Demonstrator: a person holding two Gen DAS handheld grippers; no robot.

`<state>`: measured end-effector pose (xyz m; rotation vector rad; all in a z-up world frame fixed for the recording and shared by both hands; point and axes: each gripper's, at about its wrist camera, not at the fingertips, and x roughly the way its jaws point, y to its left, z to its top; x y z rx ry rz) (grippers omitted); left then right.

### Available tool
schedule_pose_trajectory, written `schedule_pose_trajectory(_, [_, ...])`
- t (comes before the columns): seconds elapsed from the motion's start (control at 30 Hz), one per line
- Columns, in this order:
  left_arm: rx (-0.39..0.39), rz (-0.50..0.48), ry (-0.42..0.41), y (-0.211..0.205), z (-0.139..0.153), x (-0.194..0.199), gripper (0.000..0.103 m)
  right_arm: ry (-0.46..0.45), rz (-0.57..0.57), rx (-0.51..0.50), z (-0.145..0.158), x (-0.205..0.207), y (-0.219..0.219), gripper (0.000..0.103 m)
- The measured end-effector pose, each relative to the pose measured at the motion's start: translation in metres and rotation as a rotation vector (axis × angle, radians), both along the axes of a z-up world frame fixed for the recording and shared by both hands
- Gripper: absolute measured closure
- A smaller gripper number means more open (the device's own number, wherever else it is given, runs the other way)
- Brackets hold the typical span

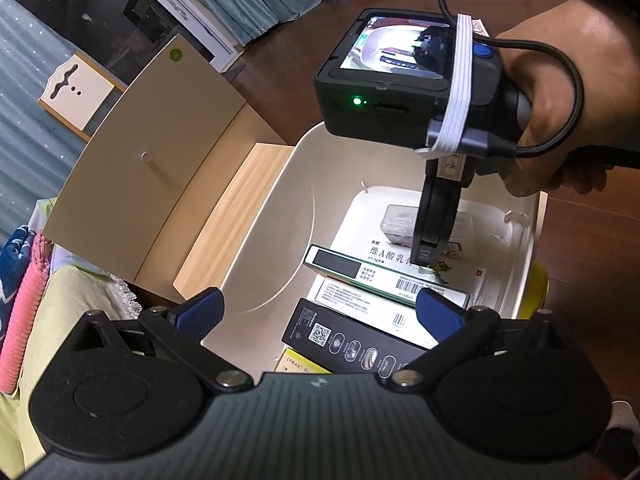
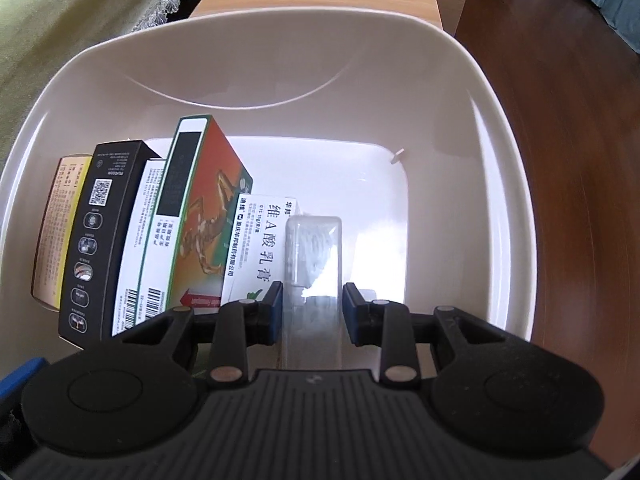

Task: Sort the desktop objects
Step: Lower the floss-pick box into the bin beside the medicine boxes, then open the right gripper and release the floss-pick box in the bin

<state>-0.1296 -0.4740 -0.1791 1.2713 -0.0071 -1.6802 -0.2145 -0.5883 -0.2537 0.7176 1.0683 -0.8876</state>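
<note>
A white plastic bin (image 1: 272, 240) holds several boxes on edge: a yellow one (image 2: 60, 232), a black one (image 2: 100, 232), an orange and green one (image 2: 204, 208) and a white ointment box (image 2: 260, 240). My right gripper (image 2: 313, 308) points steeply down into the bin, shut on a clear plastic case (image 2: 316, 248) with white contents, right beside the ointment box. In the left wrist view the right gripper (image 1: 430, 260) and the clear case (image 1: 400, 220) sit deep in the bin, with a hand (image 1: 560, 100) on the handle. My left gripper (image 1: 320, 312) hovers open above the black box (image 1: 360, 340), holding nothing.
The bin (image 2: 280, 60) stands on a dark wood floor (image 2: 580, 160). A light wooden cabinet (image 1: 152, 152) and a low wooden block (image 1: 232, 220) are behind it. Green cloth with a lace edge (image 2: 80, 8) lies to the left. The bin's right half has free floor.
</note>
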Motion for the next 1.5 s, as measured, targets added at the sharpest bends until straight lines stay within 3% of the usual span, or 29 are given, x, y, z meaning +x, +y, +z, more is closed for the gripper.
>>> schedule_pose_trajectory(0.87, [0.026,0.028,0.0,-0.001,-0.002,0.004,0.0,-0.03,0.026,-0.058,0.038,-0.018,0.016,0.075])
schedule_pose_trajectory(1.5, [0.026,0.033,0.0,-0.003,-0.002,0.002,0.0,0.122,0.171,0.065,0.01,0.011,0.009,0.071])
